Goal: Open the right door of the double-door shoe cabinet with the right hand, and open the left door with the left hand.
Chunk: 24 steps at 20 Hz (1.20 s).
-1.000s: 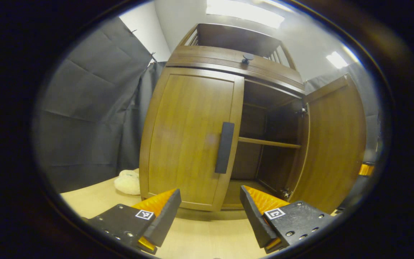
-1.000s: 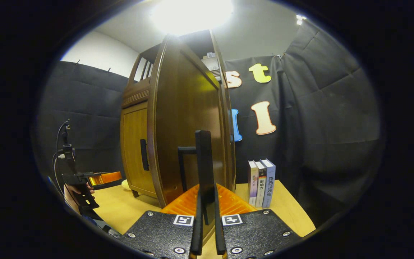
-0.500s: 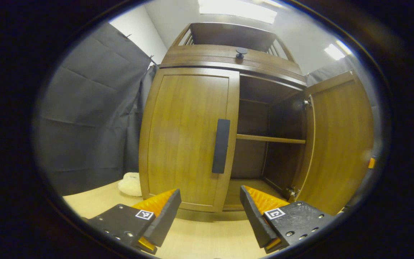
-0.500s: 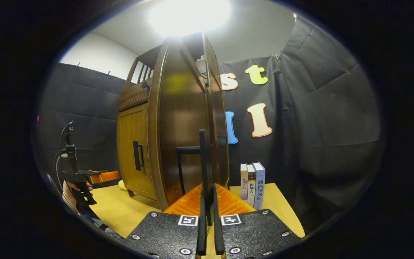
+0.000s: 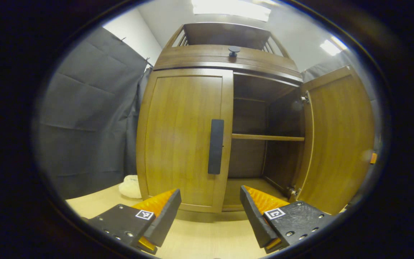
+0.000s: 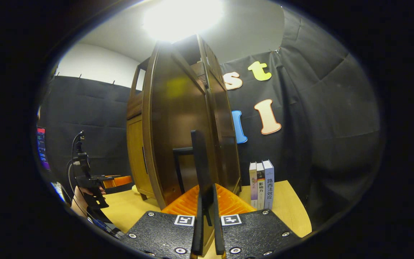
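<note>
Cabinet: brown wooden double-door shoe cabinet (image 5: 228, 59) with a railed top shelf, standing on a light wooden tabletop (image 5: 207, 237); straight ahead of the left gripper (image 5: 210, 212), not touched by it.

Left door: flat wooden left door (image 5: 182, 136), closed flush with the frame, ahead and slightly left of the left gripper's fingers.

Left handle: dark vertical bar handle (image 5: 216, 146) on the left door's inner edge, above and between the left gripper's two fingers, apart from both.

Left gripper: fingers spread wide, nothing between them, hovering low in front of the cabinet base. In the right gripper view it appears far off at lower left (image 6: 115, 180), held by a person's hand (image 6: 81, 196).

Right door: wooden right door (image 5: 340, 140) swung wide open, to the right of the left gripper; hinges visible along its inner edge. In the right gripper view the door panel (image 6: 178, 126) rises directly ahead, seen nearly edge-on.

Right handle: dark vertical bar handle (image 6: 198, 162) of the right door, running down between the right gripper's fingers.

Right gripper: right gripper (image 6: 207, 225) with fingers pressed together on the right door's handle, pinching it from both sides.

Interior: dark open compartment with one horizontal wooden shelf (image 5: 268, 137), ahead and right of the left gripper.

Other items: cream soft lump (image 5: 129, 185) on the tabletop left of the cabinet; what it is cannot be told. Three upright books (image 6: 261, 185) stand to the right of the right gripper, beyond the open door.
</note>
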Each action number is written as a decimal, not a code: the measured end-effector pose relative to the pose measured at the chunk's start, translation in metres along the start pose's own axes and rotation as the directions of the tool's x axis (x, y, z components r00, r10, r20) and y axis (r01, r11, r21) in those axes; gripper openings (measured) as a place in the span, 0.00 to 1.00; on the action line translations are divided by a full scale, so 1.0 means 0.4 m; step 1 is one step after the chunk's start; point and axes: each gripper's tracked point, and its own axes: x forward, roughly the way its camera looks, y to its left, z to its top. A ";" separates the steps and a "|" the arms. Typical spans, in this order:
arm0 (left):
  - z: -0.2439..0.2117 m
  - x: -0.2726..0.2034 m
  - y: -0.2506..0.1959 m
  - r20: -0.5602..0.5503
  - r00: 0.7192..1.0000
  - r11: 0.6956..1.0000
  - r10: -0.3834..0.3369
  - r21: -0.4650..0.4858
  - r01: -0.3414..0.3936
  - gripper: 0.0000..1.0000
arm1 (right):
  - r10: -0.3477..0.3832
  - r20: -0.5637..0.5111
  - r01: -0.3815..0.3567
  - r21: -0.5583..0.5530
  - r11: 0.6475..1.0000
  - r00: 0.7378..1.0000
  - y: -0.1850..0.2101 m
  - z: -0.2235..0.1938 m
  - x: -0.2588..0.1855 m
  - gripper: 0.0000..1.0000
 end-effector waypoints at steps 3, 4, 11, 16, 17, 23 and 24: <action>-0.001 -0.005 0.000 -0.002 1.000 1.000 0.000 -0.005 0.000 0.90 | -0.036 -0.002 0.036 -0.032 0.999 0.999 -0.006 -0.005 -0.020 0.12; 0.001 -0.005 0.001 -0.002 1.000 1.000 0.001 -0.004 -0.001 0.95 | -0.049 -0.003 0.049 -0.029 0.998 0.999 -0.010 -0.003 -0.030 0.12; 0.019 0.012 0.003 0.032 0.999 1.000 0.005 -0.028 -0.005 0.95 | -0.199 0.016 0.200 -0.122 0.972 0.980 -0.039 0.056 -0.135 0.26; 0.026 0.019 -0.007 0.055 0.998 0.999 -0.037 -0.038 0.039 0.90 | -0.315 0.153 0.327 -0.057 0.943 0.937 -0.029 0.168 -0.239 0.76; 0.026 0.020 -0.009 0.062 0.997 0.998 -0.043 -0.044 0.045 0.90 | -0.337 0.190 0.351 -0.045 0.935 0.922 -0.032 0.191 -0.257 0.89; 0.015 0.018 -0.015 0.052 0.997 0.994 -0.055 -0.093 0.060 0.90 | -0.194 0.292 0.201 0.006 0.980 0.937 0.137 0.263 -0.231 0.94; 0.016 0.017 -0.018 0.047 0.997 0.993 -0.062 -0.102 0.067 0.90 | -0.157 0.300 0.162 0.010 0.987 0.941 0.168 0.274 -0.220 0.94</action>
